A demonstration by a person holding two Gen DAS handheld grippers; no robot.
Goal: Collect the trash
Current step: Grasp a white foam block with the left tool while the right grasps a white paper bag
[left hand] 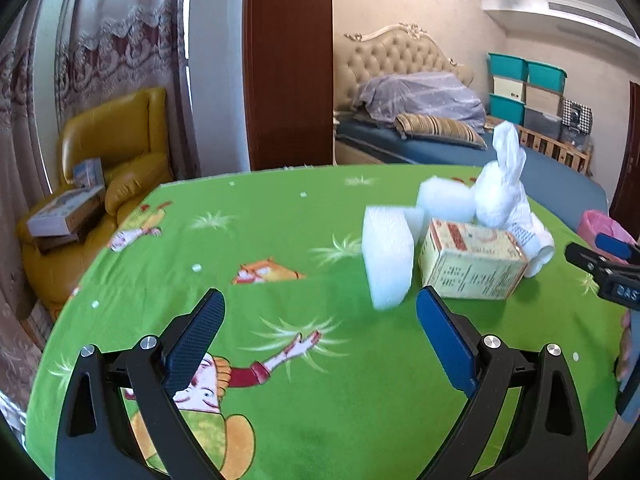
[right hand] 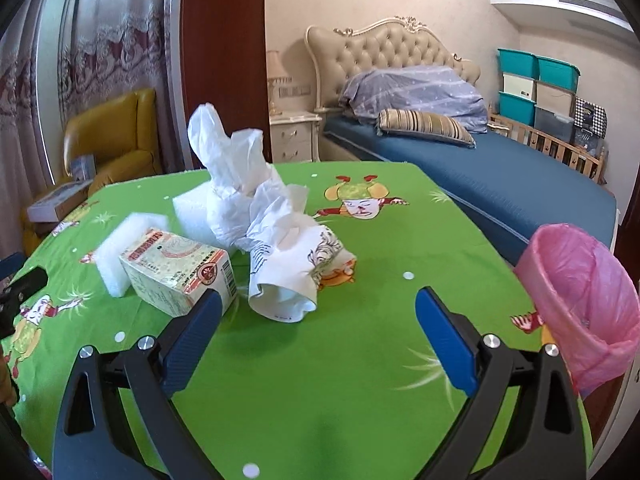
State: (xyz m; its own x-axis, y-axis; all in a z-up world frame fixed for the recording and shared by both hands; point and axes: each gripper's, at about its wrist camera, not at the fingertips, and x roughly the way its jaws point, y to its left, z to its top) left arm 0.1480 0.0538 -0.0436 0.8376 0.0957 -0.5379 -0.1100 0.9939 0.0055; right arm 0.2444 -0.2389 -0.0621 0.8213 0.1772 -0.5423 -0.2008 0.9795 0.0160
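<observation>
Both grippers are out over the green cartoon-print bench w/ nothing in them: left gripper has its jaws spread wide apart, right gripper the same, empty air betw the blue pads. The trash sits in one heap, so take the printed carton as the landmark. Just behind and to the left of the carton stands a white foam block, touching it or near enough; a 2nd foam block is further back; a knotted white plastic bag rises behind the carton; a crumpled paper wrapper lies just right of the carton, its open mouth facing the right gripper, long axis running away toward the bag. The pink-lined bin is well to the right of the carton, at the bench edge. What the next move turns on, I'd say: the wrapper is dead ahead of the right gripper, slightly left of centre, and that hand is also the one nearer the bin. In the left wrist view the tall foam block is ahead-right of the left gripper, left of the carton, so that arm looks best placed for foam. Nothing looks binned yet, tho the bin's inside isn't fully visible
</observation>
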